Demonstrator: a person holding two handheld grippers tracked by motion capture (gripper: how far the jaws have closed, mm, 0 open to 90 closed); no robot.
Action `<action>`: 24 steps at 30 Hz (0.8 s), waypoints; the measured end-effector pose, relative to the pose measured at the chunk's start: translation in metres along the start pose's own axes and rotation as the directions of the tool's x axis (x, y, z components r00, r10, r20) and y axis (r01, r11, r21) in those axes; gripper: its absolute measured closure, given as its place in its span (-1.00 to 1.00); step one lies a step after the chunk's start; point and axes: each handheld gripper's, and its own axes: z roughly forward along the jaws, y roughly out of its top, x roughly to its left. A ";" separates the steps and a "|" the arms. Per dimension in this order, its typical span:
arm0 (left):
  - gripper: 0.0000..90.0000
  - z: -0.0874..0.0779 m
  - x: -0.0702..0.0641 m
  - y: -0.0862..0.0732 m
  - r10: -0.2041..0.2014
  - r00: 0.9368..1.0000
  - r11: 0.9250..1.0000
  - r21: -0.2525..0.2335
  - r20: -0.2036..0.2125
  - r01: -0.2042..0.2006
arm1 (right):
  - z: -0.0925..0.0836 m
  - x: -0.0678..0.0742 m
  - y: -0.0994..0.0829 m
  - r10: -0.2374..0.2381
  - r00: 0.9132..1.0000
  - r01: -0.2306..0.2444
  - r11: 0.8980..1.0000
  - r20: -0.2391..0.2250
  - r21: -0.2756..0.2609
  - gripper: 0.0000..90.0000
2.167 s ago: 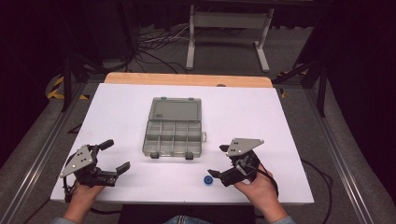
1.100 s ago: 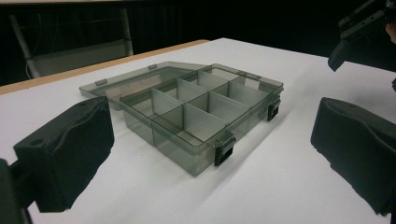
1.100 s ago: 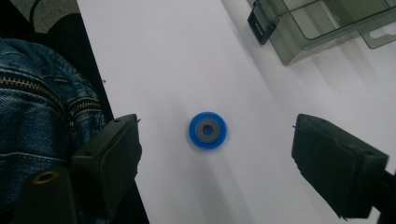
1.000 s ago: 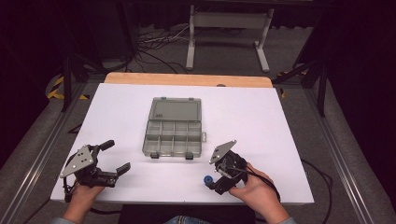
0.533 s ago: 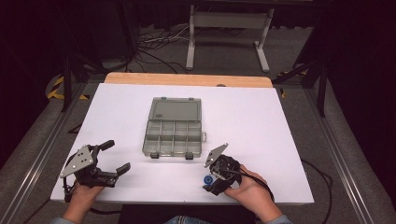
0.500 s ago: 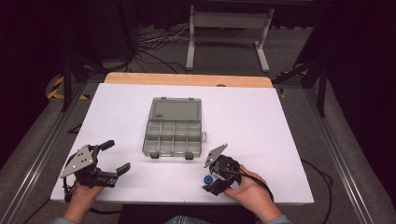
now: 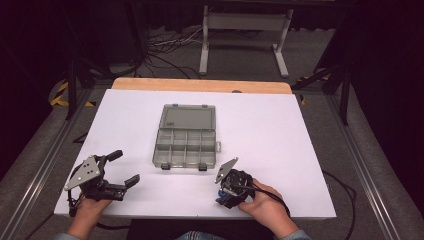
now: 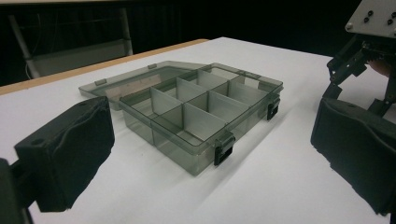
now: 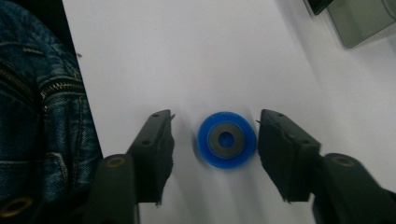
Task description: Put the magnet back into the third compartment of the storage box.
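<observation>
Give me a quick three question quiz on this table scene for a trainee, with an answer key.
1. True or false: the lid of the compartment box is closed.
2. What lies between the jaws of the right hand-held gripper?
A. a blue disc
B. a screw
C. nothing
3. In the right gripper view, do the pads press on the blue disc?

Key:
1. False; it lies open behind the compartments.
2. A.
3. No; the jaws have just been closing, but gaps show on both sides.
</observation>
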 end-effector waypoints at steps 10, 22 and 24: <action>-0.99 0.000 0.000 0.000 0.001 1.000 1.000 0.001 -0.002 -0.001 | 0.000 -0.001 -0.001 0.003 1.000 -0.003 1.000 0.018 -0.008 0.37; -0.99 0.000 -0.001 0.000 -0.006 1.000 1.000 0.004 -0.001 0.006 | -0.014 -0.003 0.004 -0.009 0.999 0.010 0.999 0.032 -0.035 0.38; -0.99 0.000 0.000 0.000 -0.001 1.000 1.000 0.002 -0.003 0.001 | -0.017 -0.003 0.007 -0.015 0.999 0.017 0.999 0.041 -0.045 0.38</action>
